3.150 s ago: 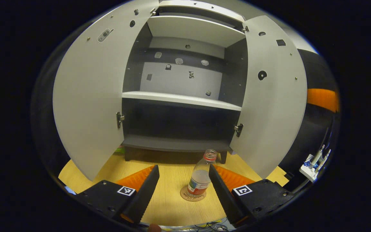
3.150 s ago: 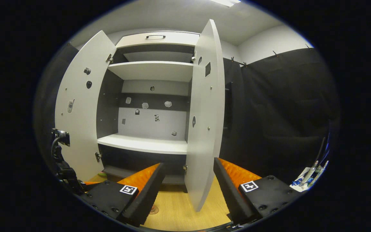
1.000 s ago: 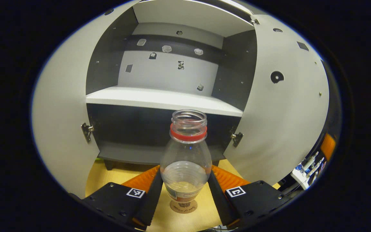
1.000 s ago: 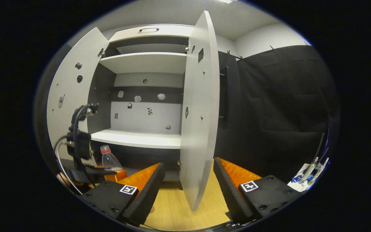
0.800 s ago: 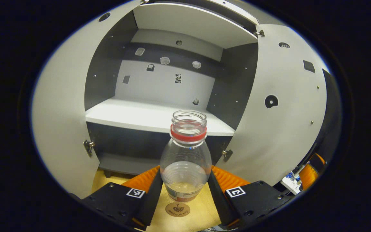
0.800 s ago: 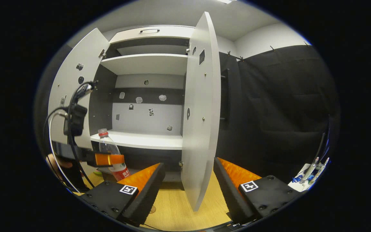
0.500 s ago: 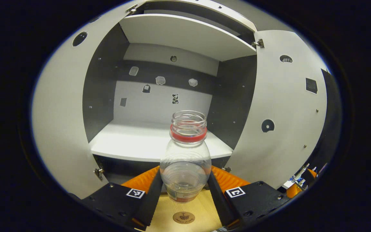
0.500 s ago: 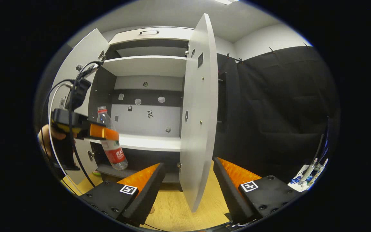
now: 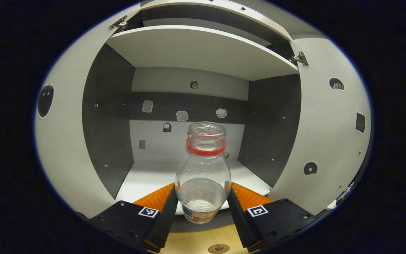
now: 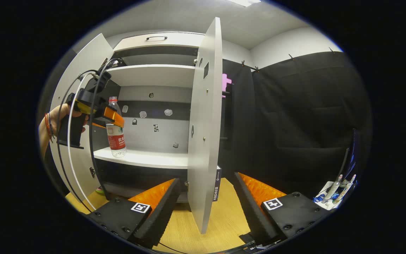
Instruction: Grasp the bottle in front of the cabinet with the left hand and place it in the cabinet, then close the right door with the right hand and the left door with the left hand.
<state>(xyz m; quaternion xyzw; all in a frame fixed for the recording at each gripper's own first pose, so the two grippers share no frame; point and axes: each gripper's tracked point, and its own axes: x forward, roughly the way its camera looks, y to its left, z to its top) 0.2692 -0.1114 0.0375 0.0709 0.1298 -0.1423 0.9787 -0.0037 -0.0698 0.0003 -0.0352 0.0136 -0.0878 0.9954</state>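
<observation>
In the left gripper view, your left gripper (image 9: 203, 208) sits at 6 o'clock with its jaws clamped on the clear plastic bottle with a red neck ring (image 9: 203, 176). Both fingers (image 9: 164, 220) press the bottle's lower body, one on each flank, and the bottle stands upright between them with its open mouth toward 12 o'clock. The fingers hide the sides of its label, so the label cannot be made out there. Below the bottle, at 6 o'clock, a round brown coaster (image 9: 218, 249) on the pale wooden tabletop (image 9: 196, 240) is cut off by the edge of the picture.

Beyond the bottle lies the white middle shelf (image 9: 143, 180) of the grey-and-white cabinet (image 9: 108, 116). The bottle's base appears just over the shelf's front edge; whether it touches the shelf cannot be told from either view. Small stickers (image 9: 182, 115) on the cabinet's back panel are too small to identify.

In the right gripper view, your right gripper (image 10: 206, 208) at 6 o'clock has its jaws wide apart, holding nothing. The edge of the open white right door (image 10: 203, 134) stands between them, farther off. At 9 o'clock your hand (image 10: 53, 123) holds the left gripper, with the bottle at the shelf's left end. The open white left door (image 10: 83, 63) is partly hidden behind that gripper and its cables (image 10: 71, 134).
</observation>
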